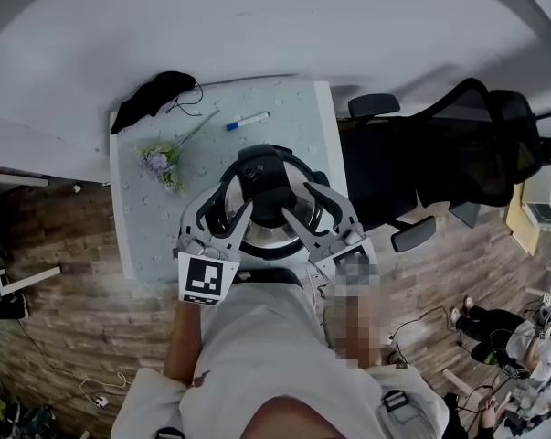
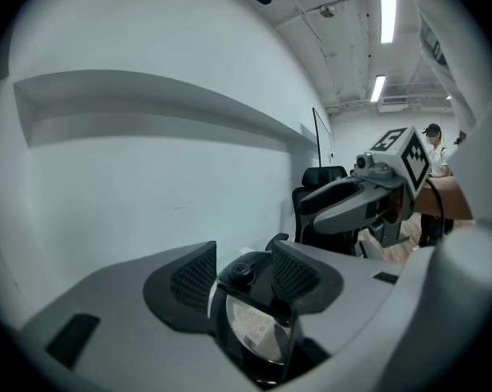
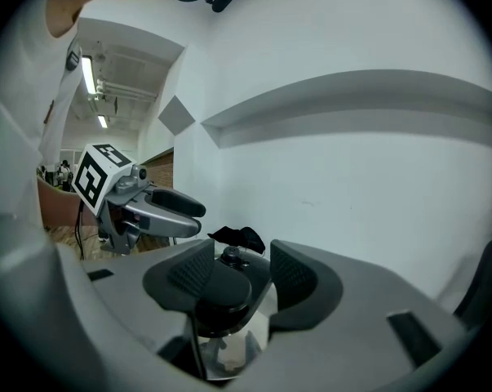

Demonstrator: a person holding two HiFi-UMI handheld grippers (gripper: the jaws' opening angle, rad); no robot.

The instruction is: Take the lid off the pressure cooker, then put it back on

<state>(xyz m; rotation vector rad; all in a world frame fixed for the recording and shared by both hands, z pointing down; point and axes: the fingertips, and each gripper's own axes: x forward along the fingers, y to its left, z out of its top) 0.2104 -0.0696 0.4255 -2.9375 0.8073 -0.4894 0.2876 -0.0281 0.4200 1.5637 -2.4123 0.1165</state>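
The pressure cooker (image 1: 257,238) stands on the white table (image 1: 152,218), its steel lid (image 1: 304,210) topped by a black handle (image 1: 270,195). My left gripper (image 1: 238,198) comes at the handle from the left and my right gripper (image 1: 296,199) from the right. In the left gripper view, the left gripper (image 2: 241,272) is shut on the handle (image 2: 247,294), with the small valve knob (image 2: 241,274) between its pads. In the right gripper view, the right gripper (image 3: 237,272) is shut on the handle's round black knob (image 3: 219,288), with shiny lid (image 3: 221,351) below.
A blue marker (image 1: 248,120), a black cloth (image 1: 152,97) and a small bunch of flowers (image 1: 161,163) lie on the far half of the table. A black office chair (image 1: 458,144) stands right of the table. A white wall rises behind it.
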